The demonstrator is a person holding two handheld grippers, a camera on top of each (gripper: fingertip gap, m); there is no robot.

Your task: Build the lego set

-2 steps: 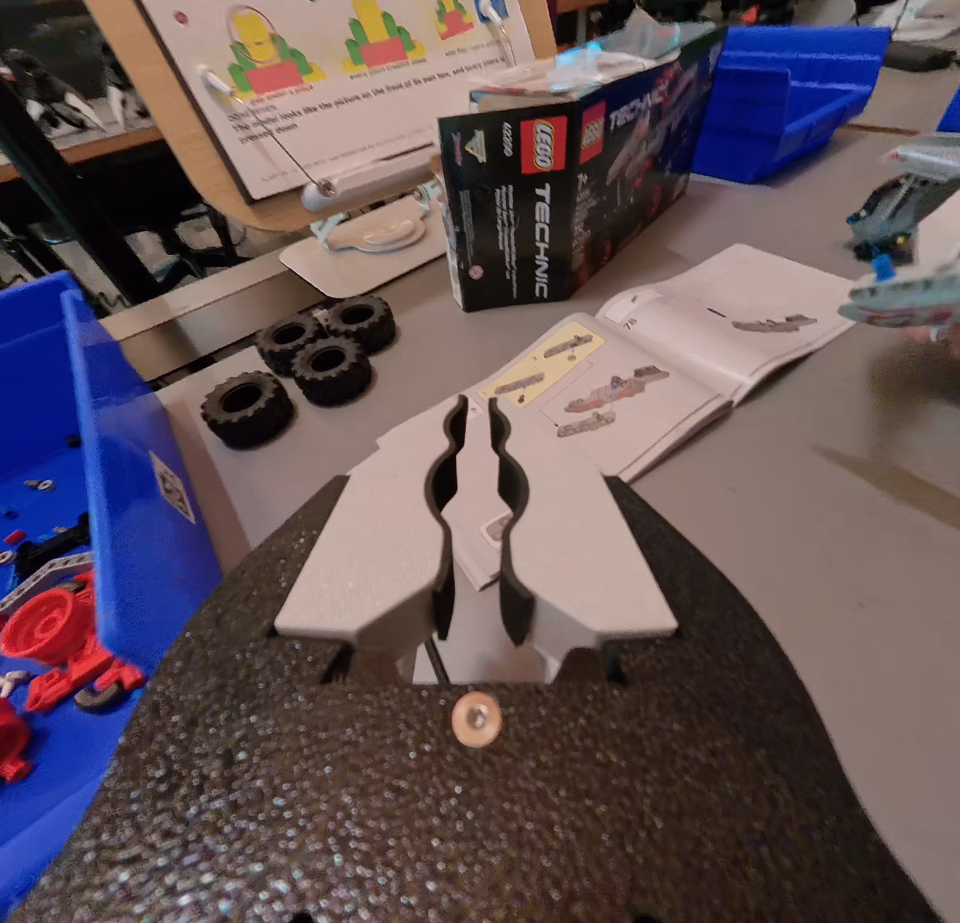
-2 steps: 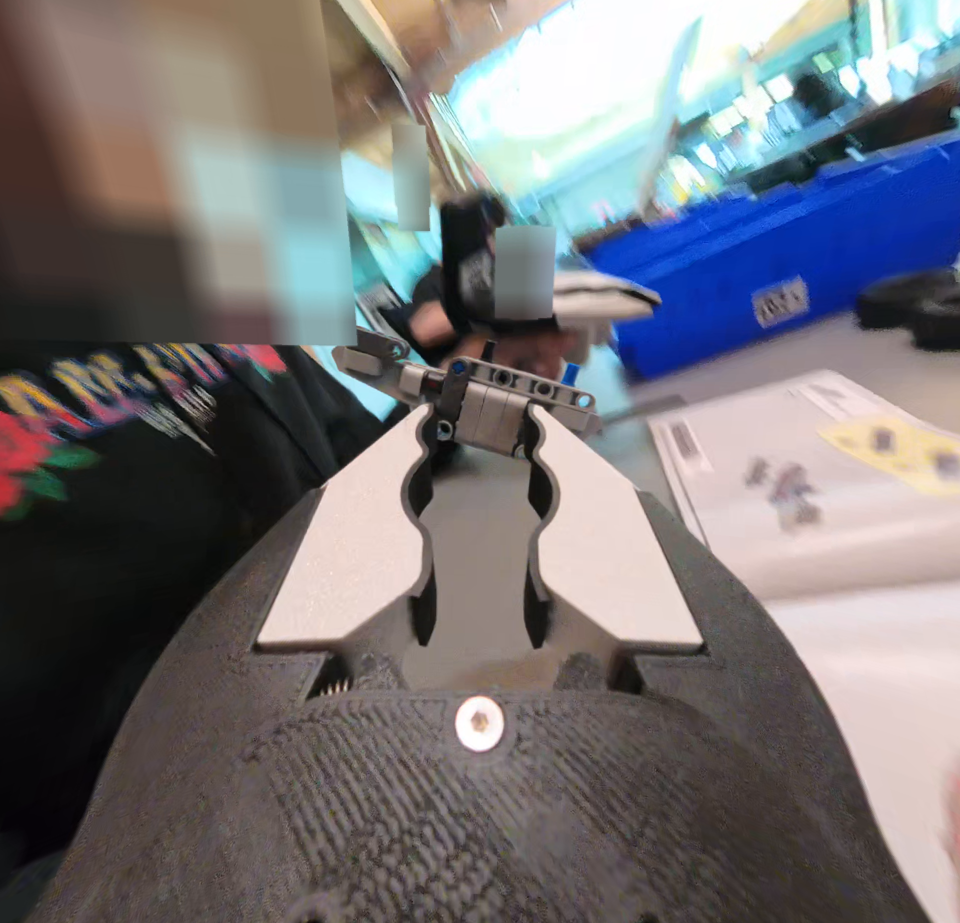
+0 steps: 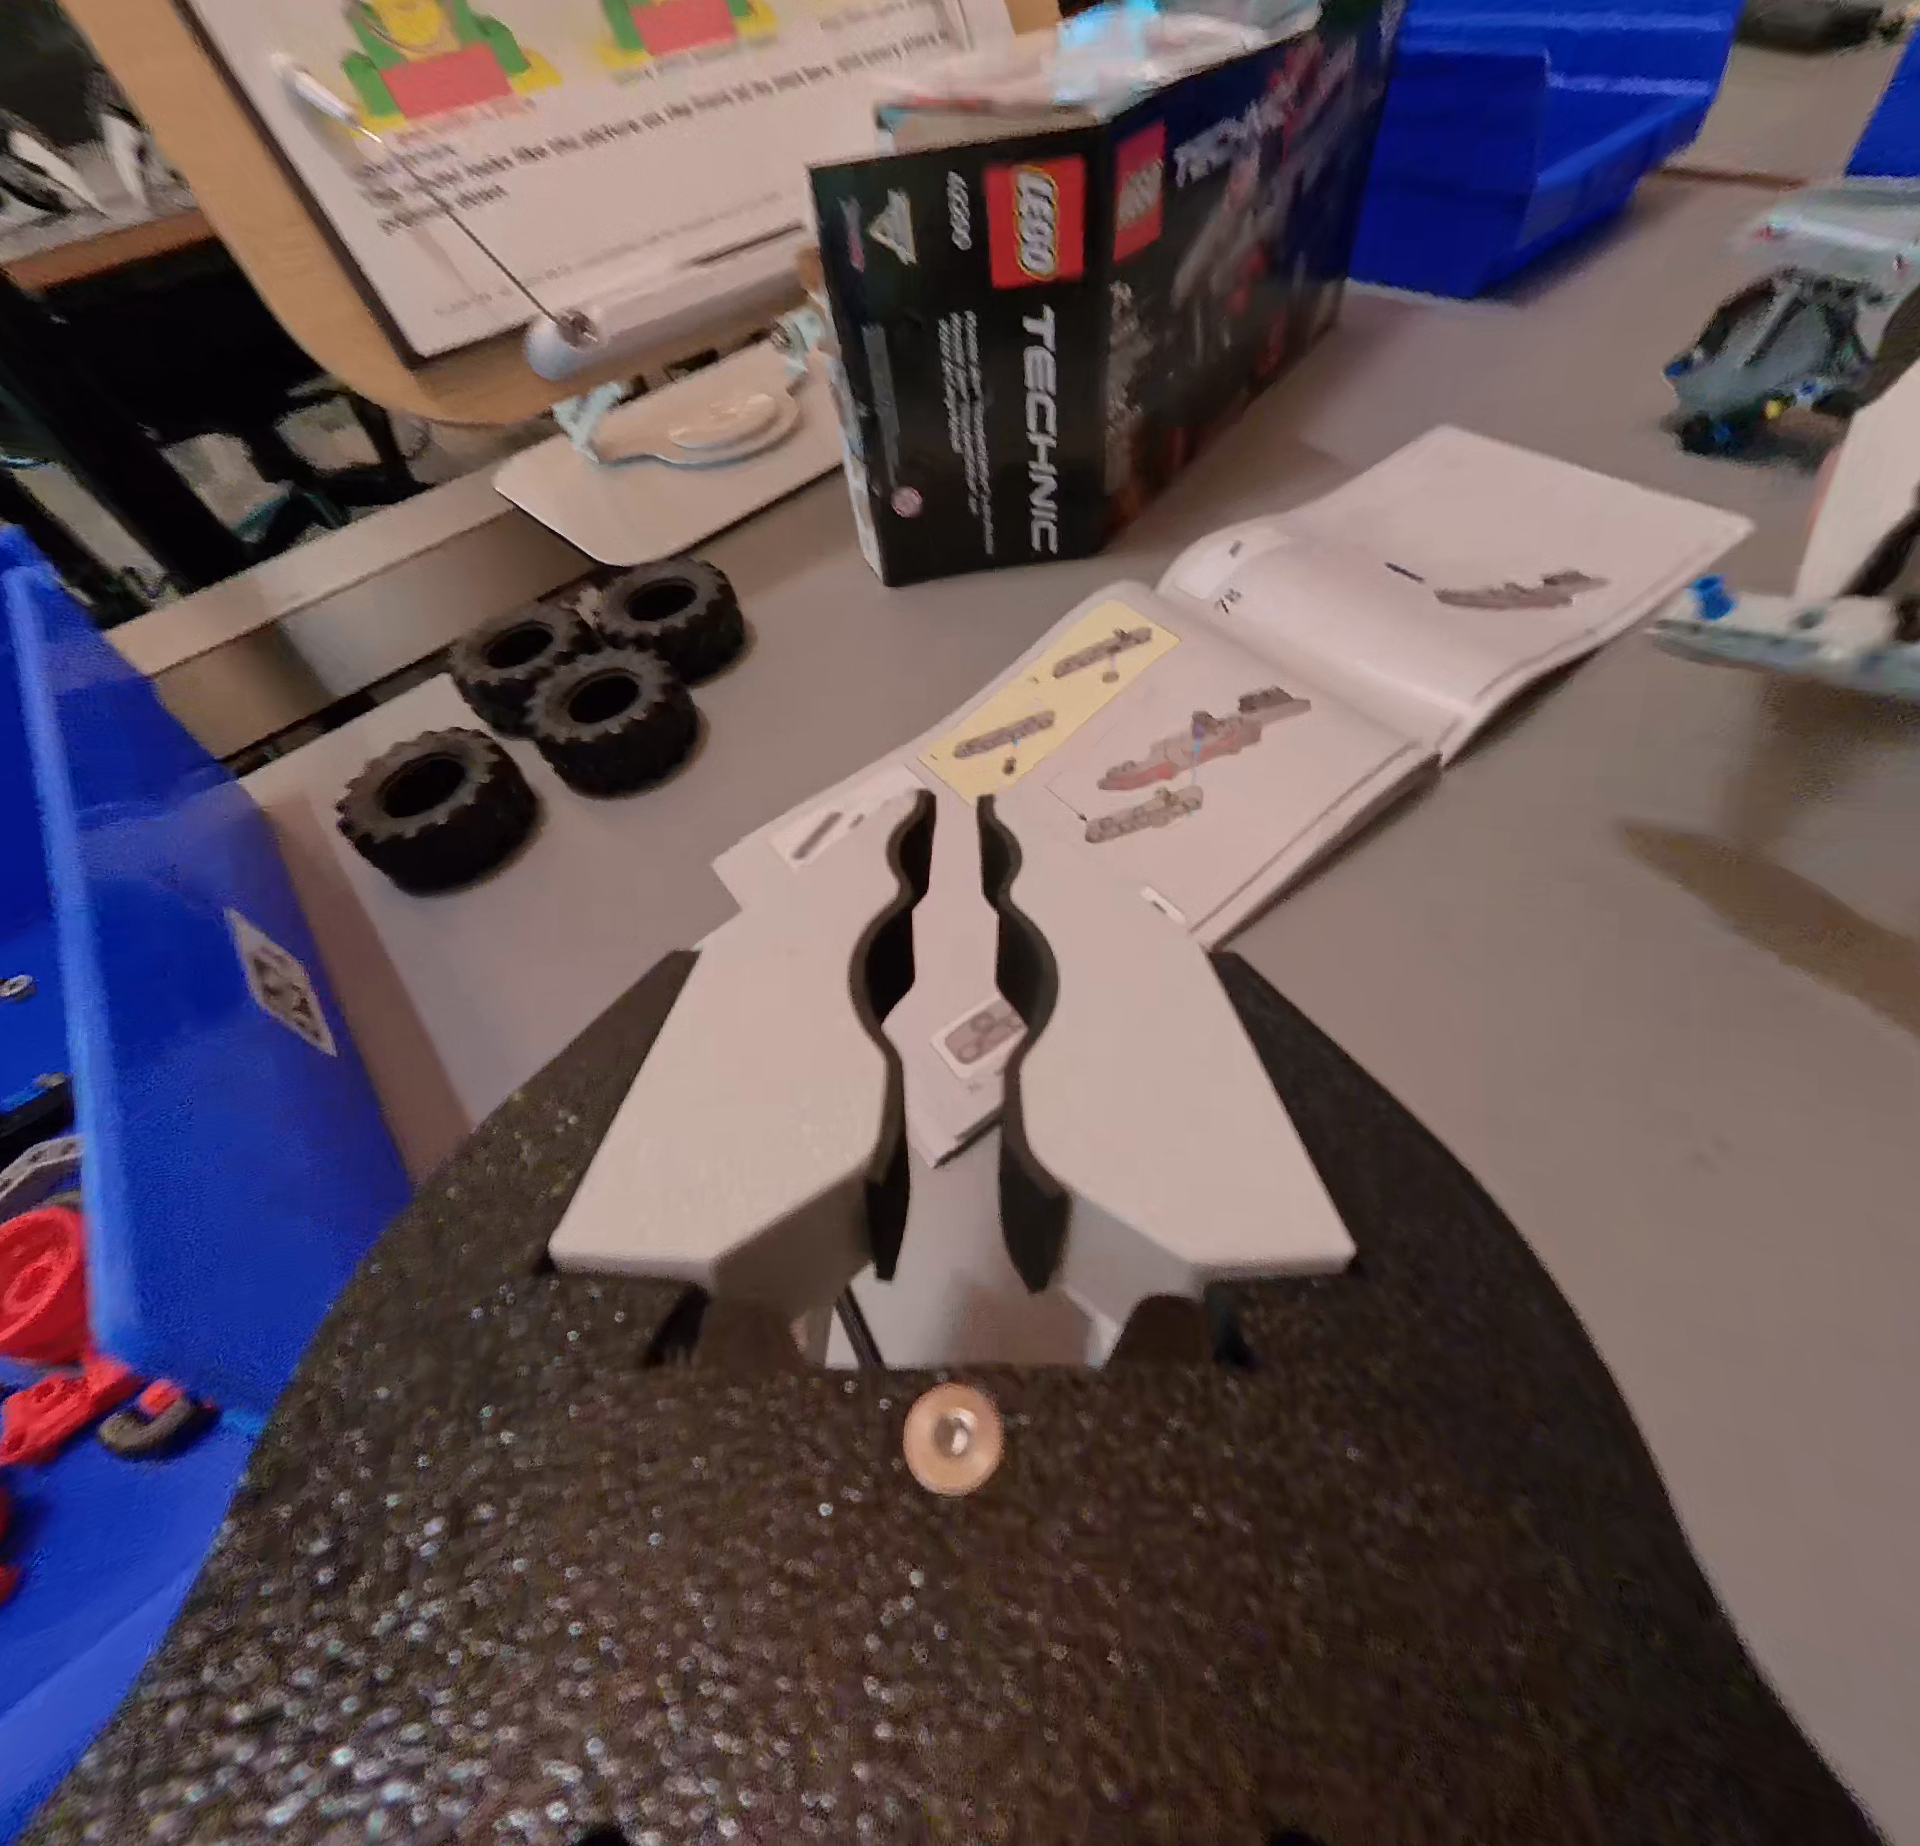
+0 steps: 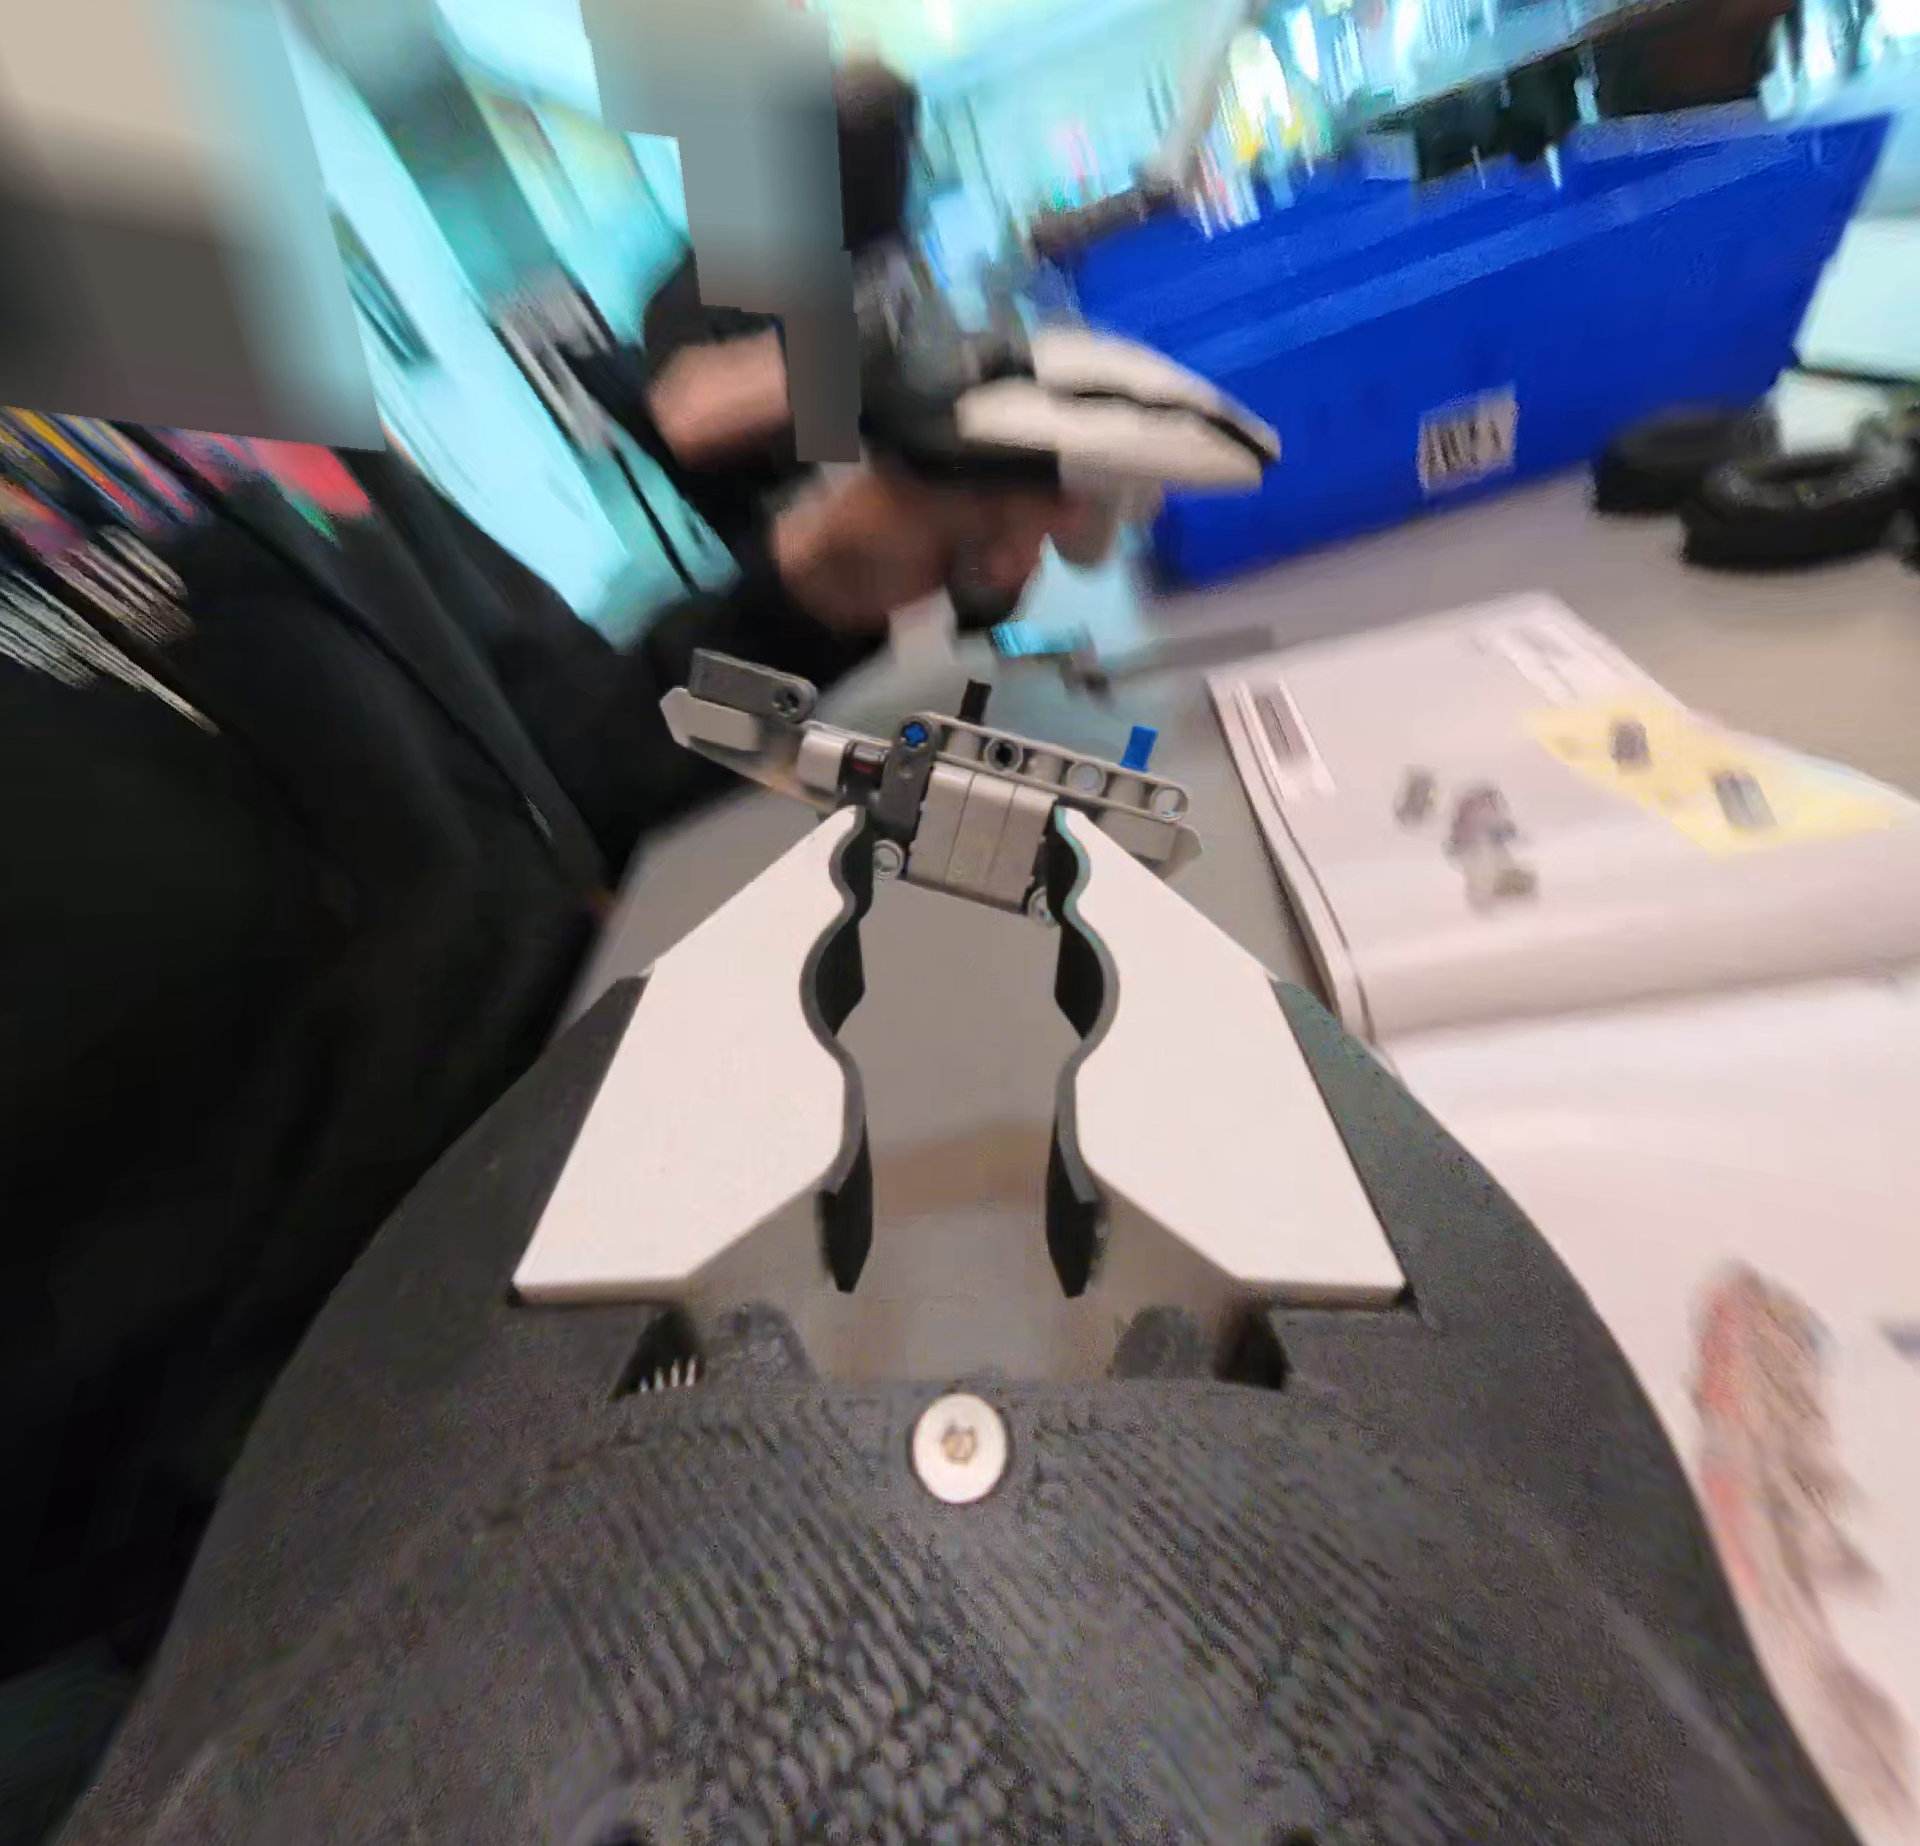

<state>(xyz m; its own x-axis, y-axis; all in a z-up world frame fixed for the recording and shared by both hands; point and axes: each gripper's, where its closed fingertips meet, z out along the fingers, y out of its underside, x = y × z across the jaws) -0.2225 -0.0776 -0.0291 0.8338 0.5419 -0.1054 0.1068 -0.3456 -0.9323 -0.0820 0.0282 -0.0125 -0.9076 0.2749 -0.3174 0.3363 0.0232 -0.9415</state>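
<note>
My right gripper [image 4: 961,835] is shut on a small grey Lego Technic assembly [image 4: 971,840] with blue pins, held above the table near a person in a dark shirt. That assembly also shows at the right edge of the left wrist view [image 3: 1787,638]. My left gripper [image 3: 954,807] is shut and empty, hovering over the near corner of the open instruction booklet [image 3: 1299,716]. The booklet also lies to the right in the right wrist view [image 4: 1558,820]. In that view the left gripper [image 4: 1122,425] shows blurred, held in a hand.
A black Lego box [image 3: 1039,342] stands behind the booklet. Several black tyres [image 3: 603,695] lie to its left. A blue bin [image 3: 187,965] holds red parts [image 3: 42,1287]. Another blue bin [image 3: 1538,113] and a part-built model [image 3: 1787,352] are at the back right. A picture board [image 3: 582,113] stands at the back. Some 20 cm of space lies between my two pairs of fingers. The part-built model [image 3: 1787,352] is closer to my right gripper, around 25 cm from its tips; the left tips are 40 cm off.
The right wrist view has swung slightly and is blurred; the assembly stays in my right gripper. The left gripper has hardly moved.
</note>
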